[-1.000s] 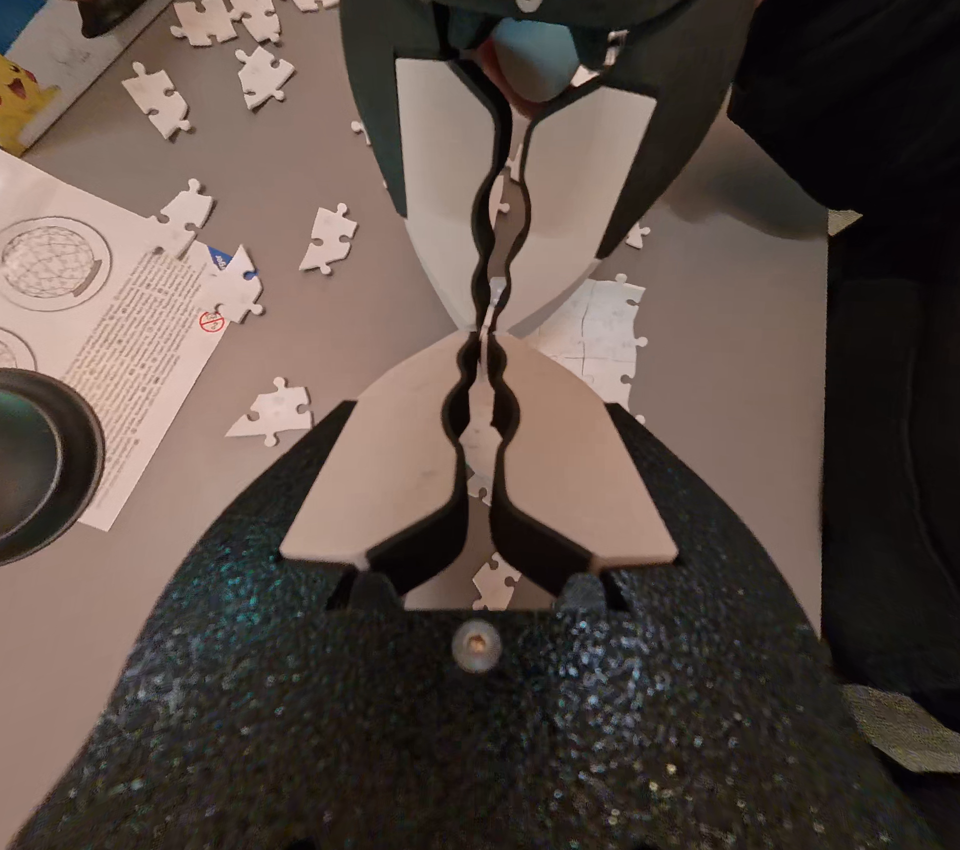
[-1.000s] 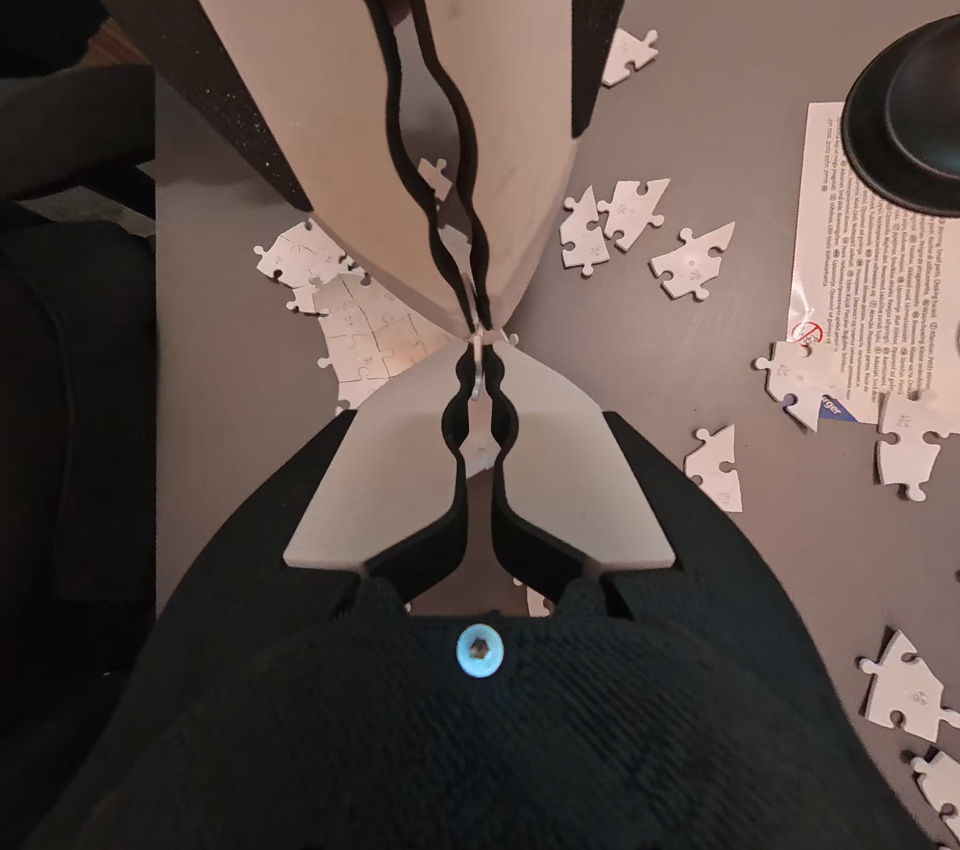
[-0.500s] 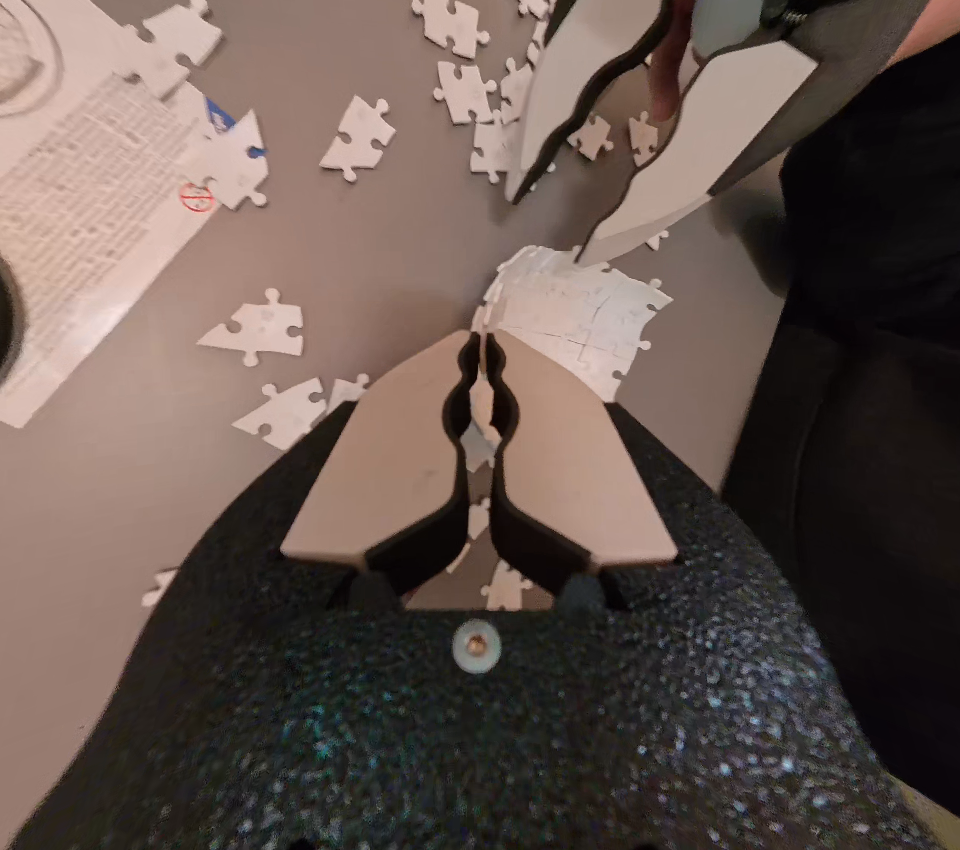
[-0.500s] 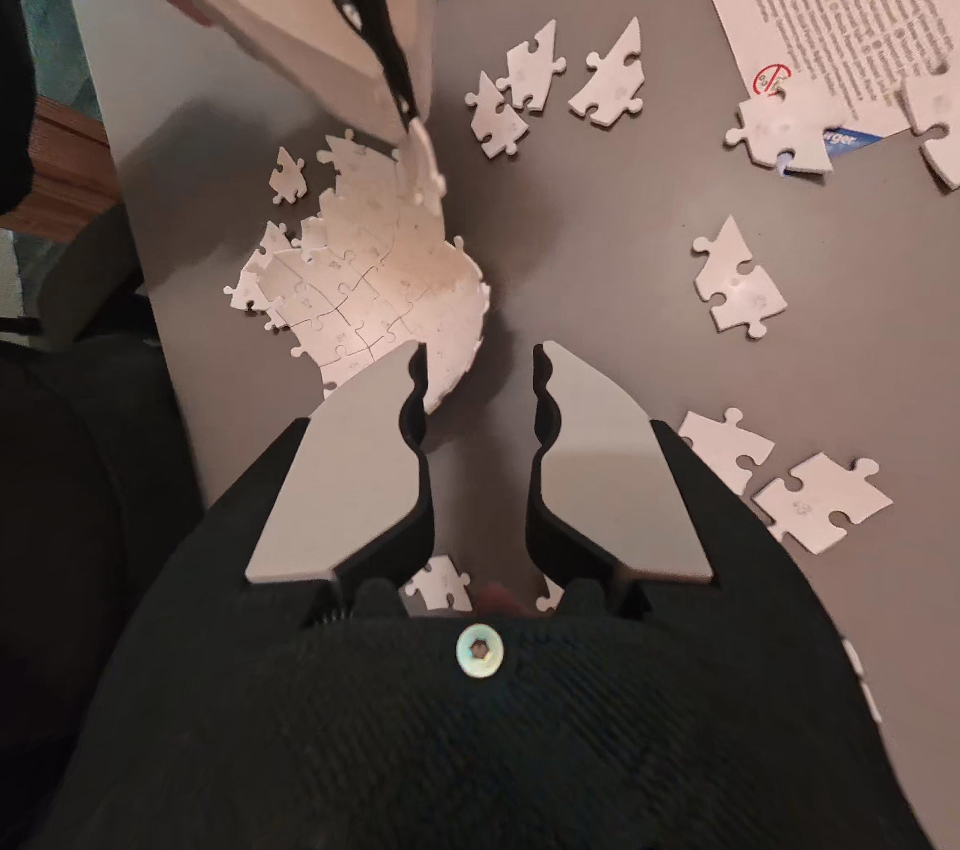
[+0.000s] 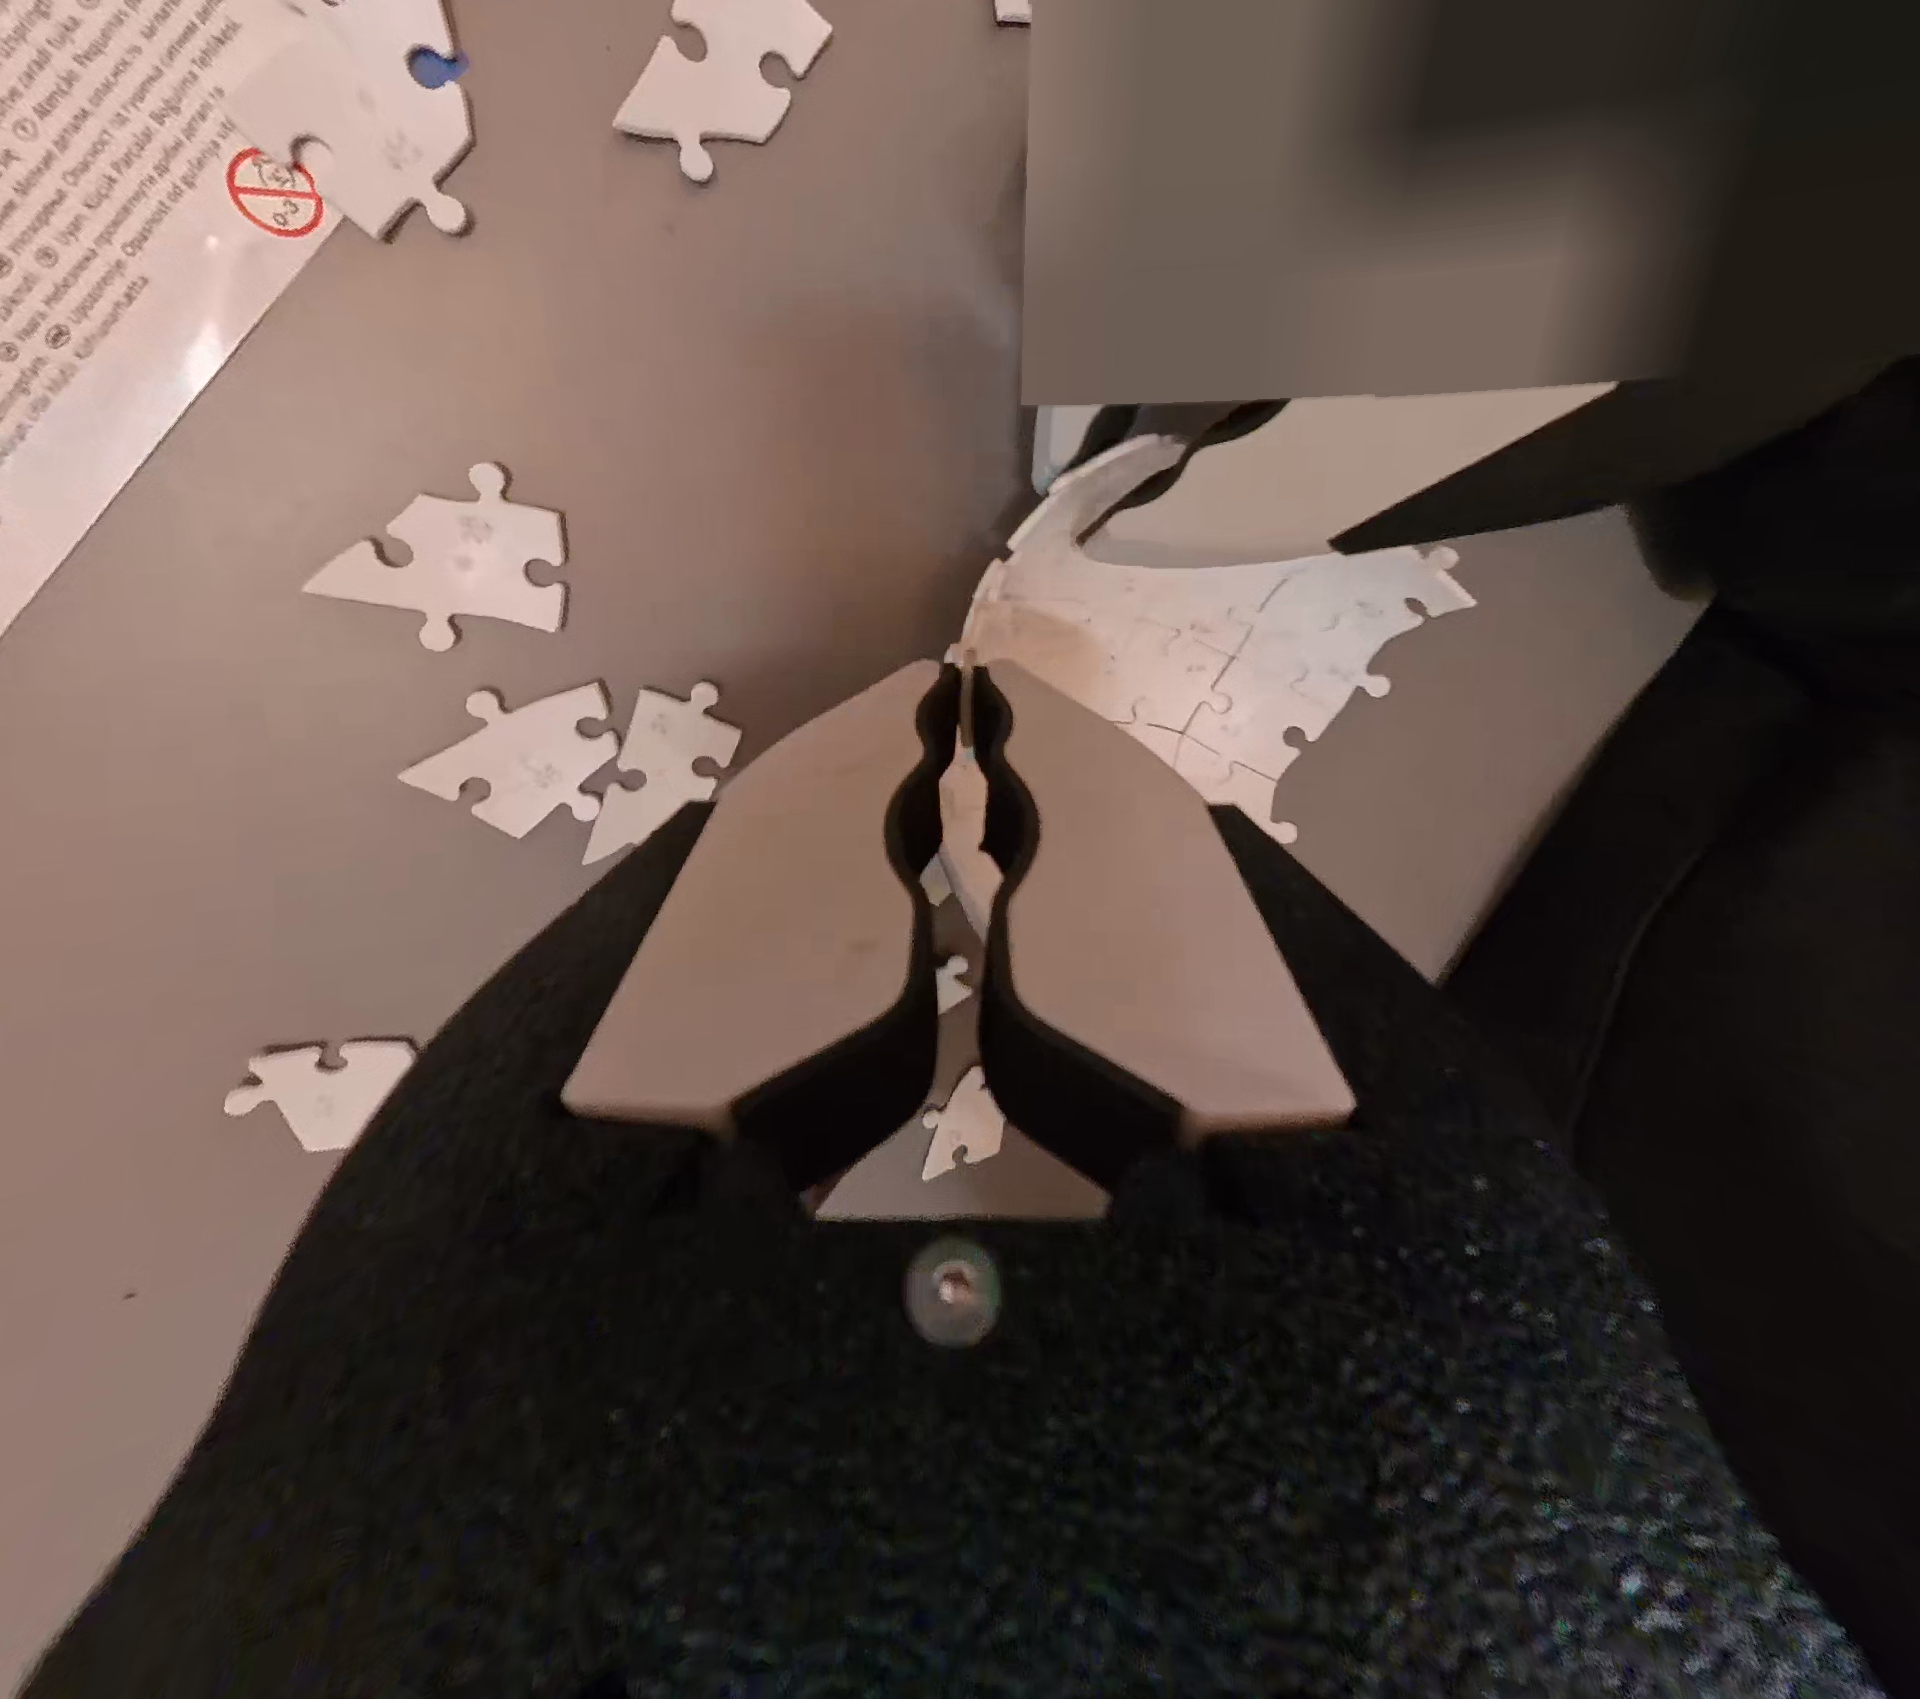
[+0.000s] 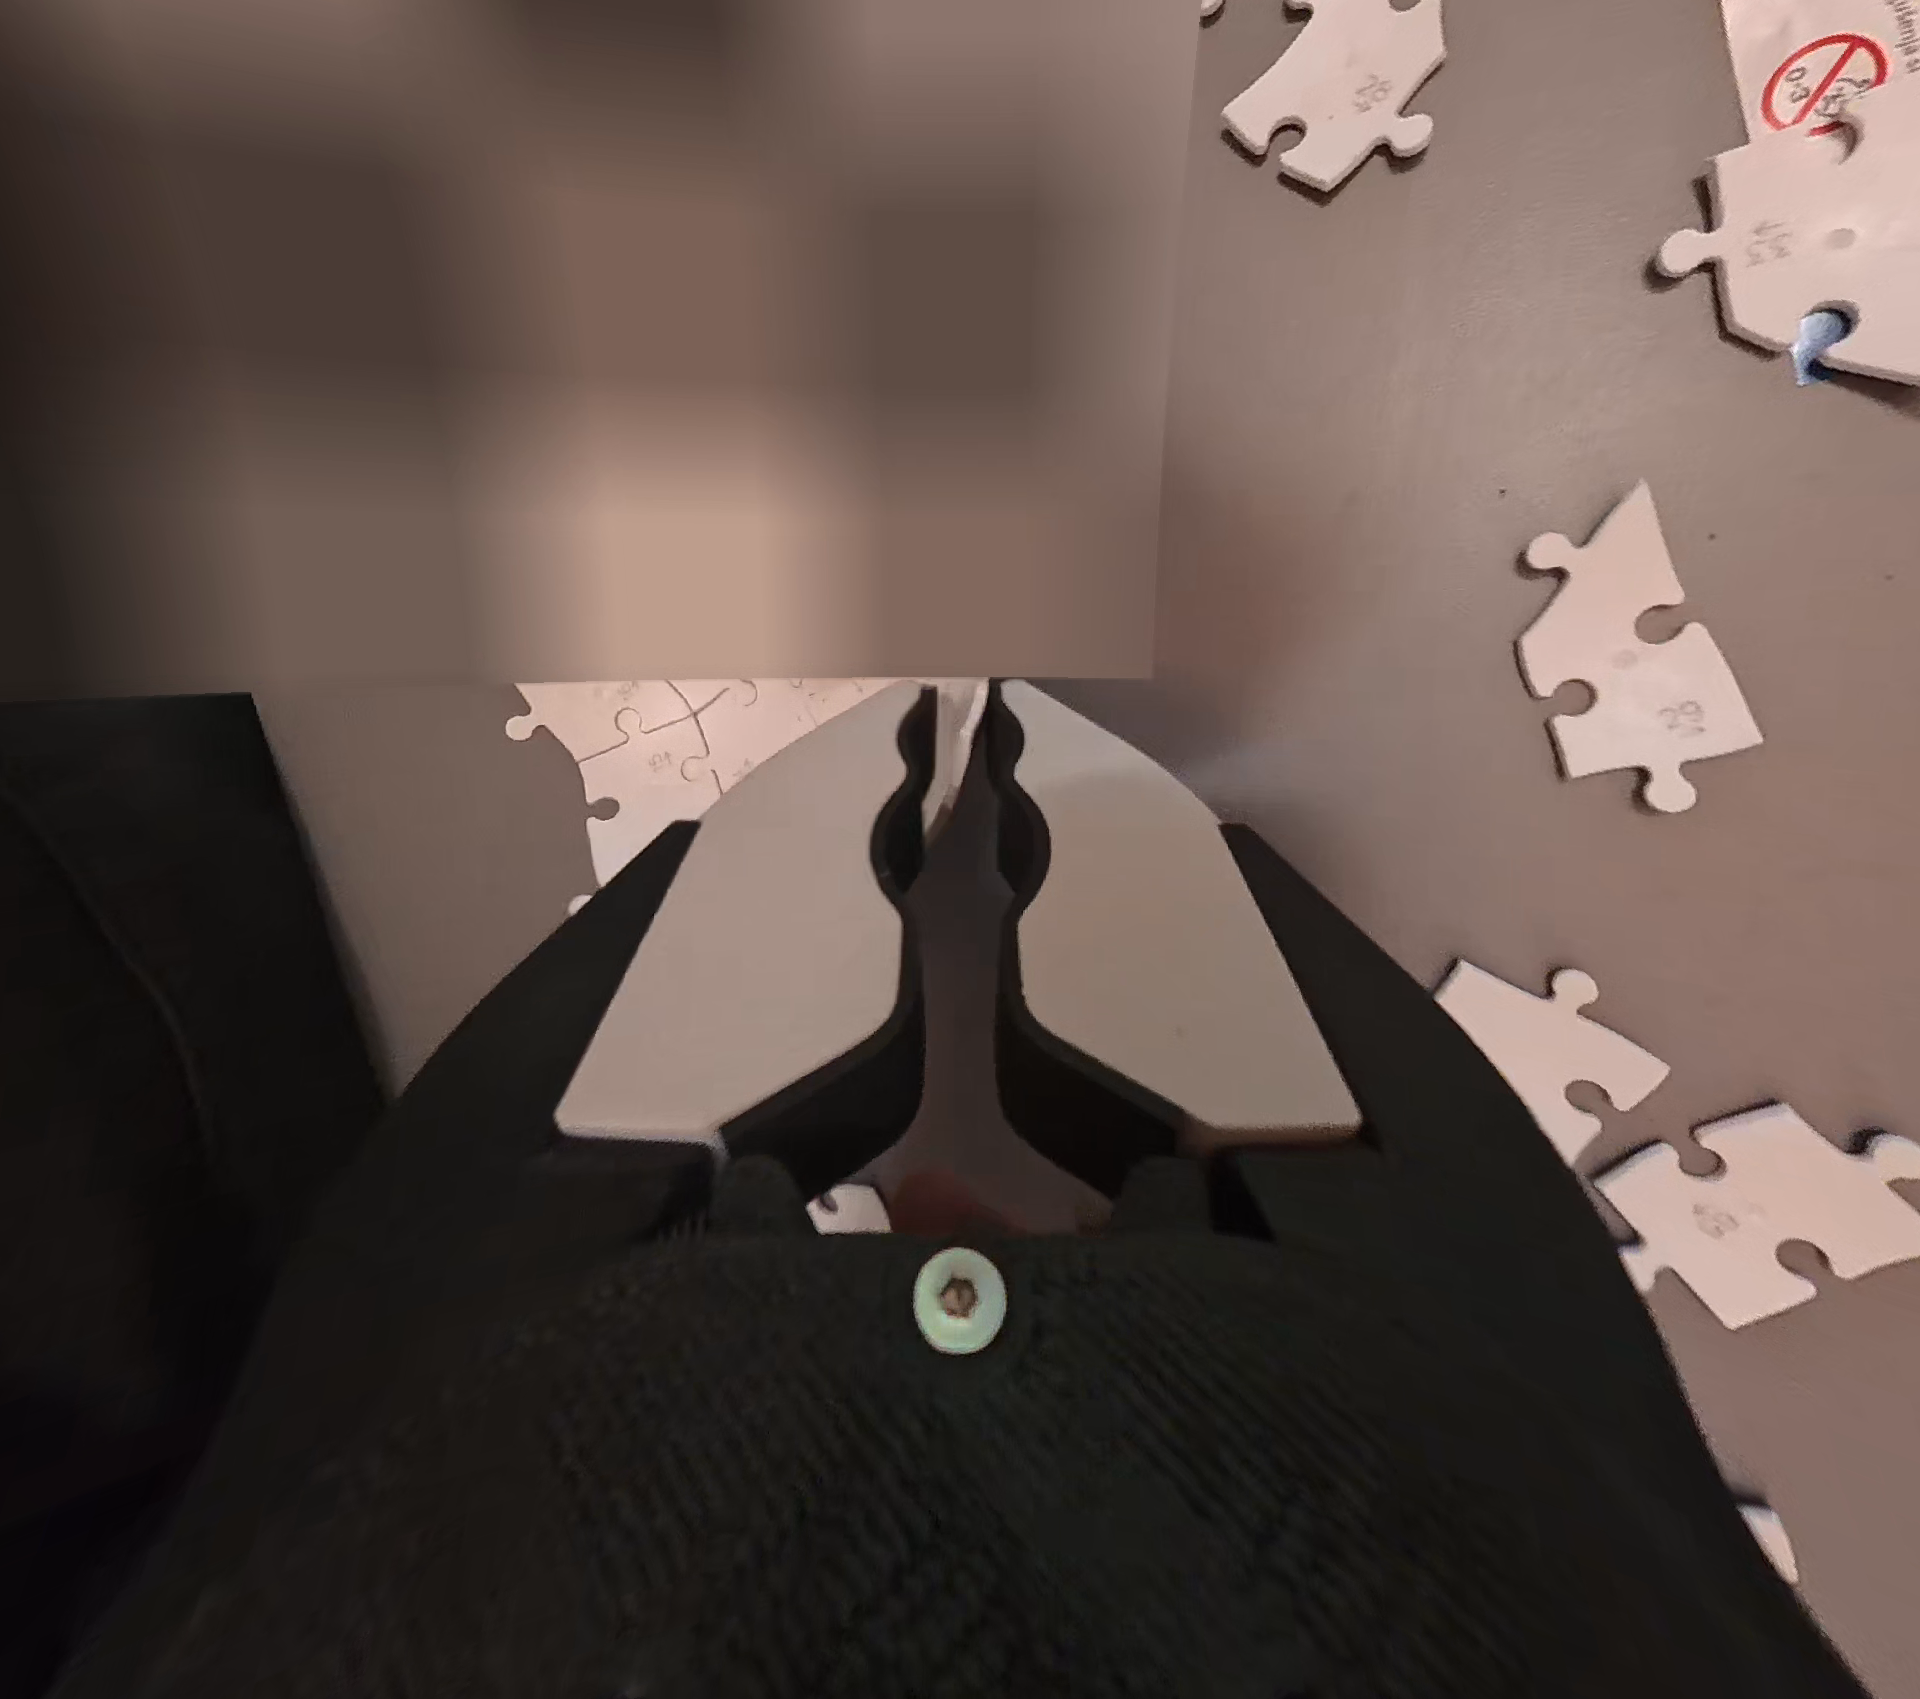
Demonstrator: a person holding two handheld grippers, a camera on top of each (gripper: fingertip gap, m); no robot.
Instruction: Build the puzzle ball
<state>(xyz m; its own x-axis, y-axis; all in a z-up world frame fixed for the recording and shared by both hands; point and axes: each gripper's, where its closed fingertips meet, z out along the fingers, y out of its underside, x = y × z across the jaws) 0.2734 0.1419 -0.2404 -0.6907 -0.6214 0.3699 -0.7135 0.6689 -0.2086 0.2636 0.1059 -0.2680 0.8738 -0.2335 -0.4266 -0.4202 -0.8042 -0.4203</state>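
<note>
Left wrist view: left gripper (image 5: 961,688), fingers clamped on the rim of a curved white assembly of joined jigsaw pieces (image 5: 1236,662) at the near edge of the grey table (image 5: 675,361), the assembly spreading right of the fingers; loose white jigsaw pieces (image 5: 457,558) lie left. Right wrist view: right gripper (image 6: 961,704), fingers nearly together on the same assembly's thin white edge, whether they press on it not clear; a blurred patch hides the rest.

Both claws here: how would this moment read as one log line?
left claw: shut on curved puzzle section edge | right claw: pinching same section's rim | loose pieces on grey table
</note>
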